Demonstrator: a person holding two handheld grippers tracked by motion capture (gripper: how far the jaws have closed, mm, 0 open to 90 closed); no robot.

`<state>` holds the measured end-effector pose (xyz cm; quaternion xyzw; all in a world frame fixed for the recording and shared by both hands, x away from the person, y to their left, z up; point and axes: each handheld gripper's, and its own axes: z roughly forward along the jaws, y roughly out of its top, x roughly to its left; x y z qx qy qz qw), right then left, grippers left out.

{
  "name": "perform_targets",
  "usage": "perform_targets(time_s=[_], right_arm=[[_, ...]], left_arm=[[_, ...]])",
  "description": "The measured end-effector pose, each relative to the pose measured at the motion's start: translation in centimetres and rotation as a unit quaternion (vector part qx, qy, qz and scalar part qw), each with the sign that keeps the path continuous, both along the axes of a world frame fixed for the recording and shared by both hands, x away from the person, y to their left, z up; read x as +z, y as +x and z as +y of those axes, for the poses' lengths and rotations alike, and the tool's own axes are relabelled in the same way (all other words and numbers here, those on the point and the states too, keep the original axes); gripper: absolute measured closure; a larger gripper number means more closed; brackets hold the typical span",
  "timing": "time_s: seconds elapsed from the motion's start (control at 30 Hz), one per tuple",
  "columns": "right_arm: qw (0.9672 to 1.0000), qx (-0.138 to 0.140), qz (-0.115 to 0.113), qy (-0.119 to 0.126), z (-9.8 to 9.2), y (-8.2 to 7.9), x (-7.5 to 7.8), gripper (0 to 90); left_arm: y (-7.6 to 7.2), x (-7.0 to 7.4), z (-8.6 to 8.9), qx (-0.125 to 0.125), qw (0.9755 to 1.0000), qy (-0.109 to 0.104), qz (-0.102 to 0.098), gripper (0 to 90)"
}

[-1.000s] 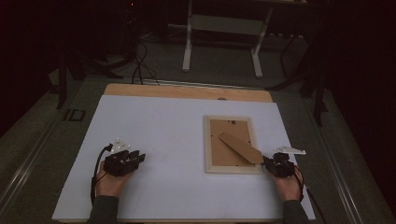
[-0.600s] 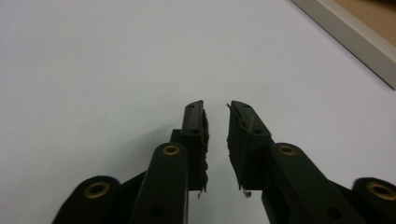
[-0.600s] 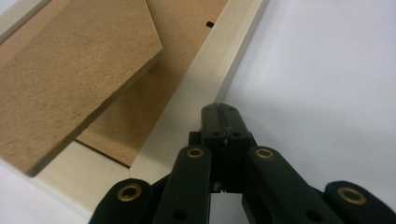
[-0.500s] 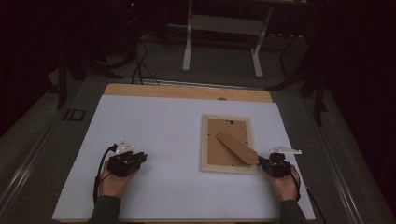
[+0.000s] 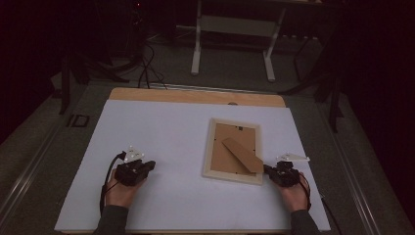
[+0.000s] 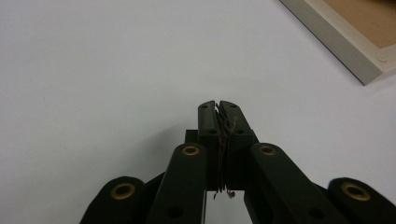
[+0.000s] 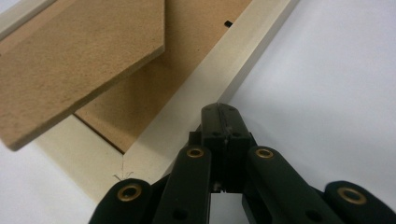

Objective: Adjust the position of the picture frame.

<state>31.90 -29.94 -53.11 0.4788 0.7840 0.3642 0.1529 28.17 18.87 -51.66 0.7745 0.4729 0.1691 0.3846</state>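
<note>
On the white table sheet (image 5: 171,127) in a dark room, a wooden picture frame (image 5: 234,121) lies face down at right, its stand (image 5: 242,155) raised. It looks light and stiff; the pale rim offers the best hold. The right gripper (image 7: 219,114) touches that rim, jaws pressed together and empty, as are those of the left gripper (image 6: 219,109), well apart.

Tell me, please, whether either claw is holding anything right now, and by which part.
Nothing is held. The left claw is shut on nothing over the white table; the right claw is shut too, its tips at the picture frame edge.

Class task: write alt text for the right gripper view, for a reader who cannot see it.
The right gripper, jaws closed and empty, sits at the pale wooden edge of a face-down picture frame on a white table. The frame's brown stand flap is at upper left.
</note>
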Motion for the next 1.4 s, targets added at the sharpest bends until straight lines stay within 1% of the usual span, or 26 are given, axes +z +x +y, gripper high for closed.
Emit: perform_targets(time_s=[0.17, 0.2, 0.33, 0.4, 0.5, 0.73, 0.83, 0.97, 1.23, 1.27, 1.3, 1.4], right_arm=[[0.9999, 0.013, 0.000, -0.001, 0.6, -0.1, 0.0, 90.0], [0.9999, 0.016, -0.001, 0.001, 0.8, -0.1, 0.0, 90.0], [0.9994, 0.034, -0.003, -0.003, 1.7, -0.3, 0.0, 90.0], [0.9991, 0.042, -0.003, -0.005, 2.1, -0.4, 0.0, 90.0], [0.9984, 0.056, -0.004, 0.002, 2.9, -0.6, 0.2, 90.0], [0.9972, 0.075, -0.004, 0.004, 4.1, -0.9, 0.3, 90.0], [0.9966, 0.083, -0.006, 0.003, 4.6, -1.0, 0.3, 90.0], [0.9958, 0.092, -0.008, 0.002, 5.3, -1.1, 0.4, 90.0], [0.9930, 0.118, -0.011, -0.002, 7.3, -1.5, 0.3, 90.0], [0.9922, 0.124, -0.013, -0.004, 7.9, -1.5, 0.3, 90.0], [0.9922, 0.124, -0.013, -0.004, 7.9, -1.5, 0.3, 90.0], [0.9912, 0.132, -0.013, -0.003, 8.8, -1.6, 0.3, 90.0]], left_arm=[[0.0, -0.1, 0.0, 0.004, 1.0000, 0.002, -0.002, 87.8], [0.0, -0.1, 0.0, 0.004, 1.0000, 0.006, -0.002, 87.7], [0.1, -0.2, -0.1, 0.007, 0.9999, 0.011, -0.002, 87.6], [0.1, -0.2, -0.1, 0.008, 0.9999, 0.007, -0.001, 86.7], [0.1, -0.2, 0.0, 0.007, 1.0000, 0.006, -0.002, 85.6], [0.1, -0.4, -0.2, 0.004, 1.0000, 0.007, 0.000, 87.4], [0.1, -0.5, -0.5, 0.000, 0.9999, 0.013, 0.002, 89.5], [0.2, -0.5, -0.6, -0.002, 0.9999, 0.014, 0.002, 89.8], [0.2, -0.6, -0.7, 0.001, 1.0000, 0.008, 0.005, 89.8], [0.2, -0.7, -0.7, 0.000, 1.0000, 0.008, 0.005, 89.7], [0.3, -0.7, -0.7, 0.000, 0.9999, 0.008, 0.006, 89.7], [0.3, -0.8, -0.8, -0.002, 0.9999, 0.011, 0.007, 89.7]])
